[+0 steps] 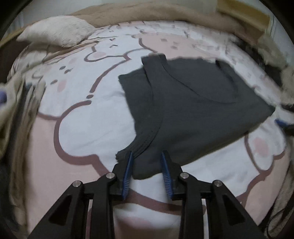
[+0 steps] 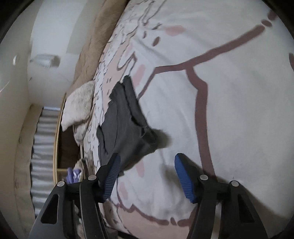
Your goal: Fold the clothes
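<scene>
A dark grey folded top (image 1: 193, 103) lies on the bed's pink and white cartoon cover (image 1: 82, 119), neckline facing up. Its near corner hangs between the blue pads of my left gripper (image 1: 147, 153), whose jaws stand apart and do not pinch the cloth. In the right wrist view the same top (image 2: 125, 125) lies rumpled on the cover (image 2: 229, 119), just beyond the left finger (image 2: 112, 174) of my right gripper (image 2: 148, 156). That gripper is wide open over bare cover, with nothing between its pads.
A fluffy cream pillow (image 1: 55, 31) and a tan blanket (image 1: 147, 12) line the bed's far side. In the right wrist view the pillow (image 2: 79, 104) marks the bed's edge, with a purple item (image 2: 73, 173) and a wall beyond.
</scene>
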Action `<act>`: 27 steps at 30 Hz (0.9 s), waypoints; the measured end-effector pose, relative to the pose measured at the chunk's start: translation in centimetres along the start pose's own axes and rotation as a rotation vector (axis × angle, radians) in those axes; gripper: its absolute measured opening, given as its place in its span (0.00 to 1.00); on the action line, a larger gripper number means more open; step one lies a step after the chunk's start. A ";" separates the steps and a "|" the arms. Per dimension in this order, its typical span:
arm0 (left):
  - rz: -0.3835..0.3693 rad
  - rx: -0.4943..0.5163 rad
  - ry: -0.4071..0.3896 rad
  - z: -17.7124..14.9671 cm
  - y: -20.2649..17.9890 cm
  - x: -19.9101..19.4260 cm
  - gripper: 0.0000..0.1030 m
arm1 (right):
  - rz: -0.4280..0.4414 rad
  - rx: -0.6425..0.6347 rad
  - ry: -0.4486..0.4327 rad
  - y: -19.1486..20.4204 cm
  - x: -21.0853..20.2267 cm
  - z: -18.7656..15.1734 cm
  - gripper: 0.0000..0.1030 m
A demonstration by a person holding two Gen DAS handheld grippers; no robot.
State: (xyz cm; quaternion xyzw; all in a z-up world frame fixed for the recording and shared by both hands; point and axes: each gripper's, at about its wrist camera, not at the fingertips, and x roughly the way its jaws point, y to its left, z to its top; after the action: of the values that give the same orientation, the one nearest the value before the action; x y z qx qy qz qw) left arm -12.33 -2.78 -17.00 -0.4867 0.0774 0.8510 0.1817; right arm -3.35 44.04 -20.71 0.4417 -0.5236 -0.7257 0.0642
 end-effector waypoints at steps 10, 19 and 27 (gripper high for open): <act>0.026 0.289 -0.256 0.4 -8.6 -6.0 0.33 | 0.003 -0.028 0.054 1.1 2.8 1.0 0.10; -0.078 0.697 -0.393 2.9 -24.2 -2.9 0.33 | -0.013 -0.144 0.085 3.5 1.6 2.1 0.10; -0.068 0.775 -0.374 5.0 -29.8 1.2 0.33 | 0.003 -0.275 0.138 6.3 1.8 2.5 0.10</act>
State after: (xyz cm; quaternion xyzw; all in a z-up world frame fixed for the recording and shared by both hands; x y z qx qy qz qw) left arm -5.36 26.54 -14.11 -0.2219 0.3411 0.8261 0.3900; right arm -8.49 42.02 -16.42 0.4766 -0.4143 -0.7585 0.1609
